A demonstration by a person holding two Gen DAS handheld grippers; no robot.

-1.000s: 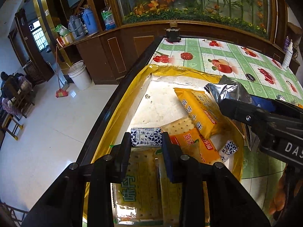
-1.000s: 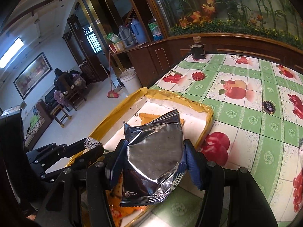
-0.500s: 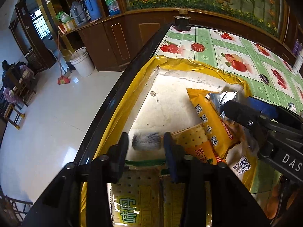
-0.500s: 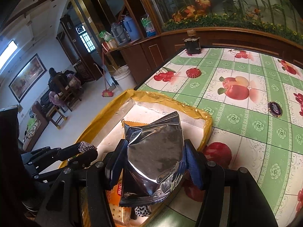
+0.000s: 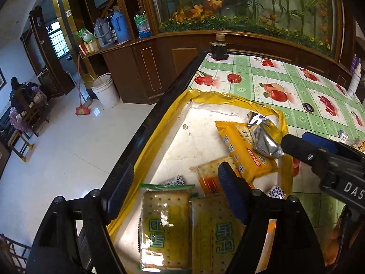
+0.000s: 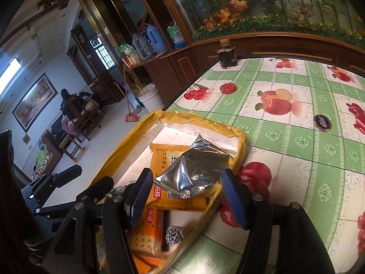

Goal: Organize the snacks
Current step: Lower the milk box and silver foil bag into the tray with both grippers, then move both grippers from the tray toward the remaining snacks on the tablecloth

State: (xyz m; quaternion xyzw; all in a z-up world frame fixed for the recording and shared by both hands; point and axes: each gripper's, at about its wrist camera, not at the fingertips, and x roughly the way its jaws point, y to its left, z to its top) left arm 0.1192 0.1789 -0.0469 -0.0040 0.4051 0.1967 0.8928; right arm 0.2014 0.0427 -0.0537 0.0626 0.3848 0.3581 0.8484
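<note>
A yellow-rimmed tray (image 5: 173, 111) with a white floor holds the snacks; it also shows in the right wrist view (image 6: 239, 134). My left gripper (image 5: 175, 185) is open and empty above two green cracker packs (image 5: 165, 226); a small blue-and-white packet (image 5: 174, 180) lies just beyond. My right gripper (image 6: 186, 196) is open above the tray's right side. The silver foil packet (image 6: 194, 169) lies between its fingers on an orange biscuit pack (image 6: 164, 159), and shows in the left wrist view (image 5: 264, 137). An orange cracker pack (image 5: 211, 175) lies mid-tray.
The tray sits at the left edge of a table with a green fruit-print cloth (image 6: 296, 118). A dark round disc (image 6: 322, 122) and a dark jar (image 6: 225, 56) stand on it. A white bottle (image 5: 354, 81) is far right. Floor drops away left.
My left gripper opened and let the small blue-and-white packet drop into the tray. My right gripper opened and the silver packet now rests on the orange pack.
</note>
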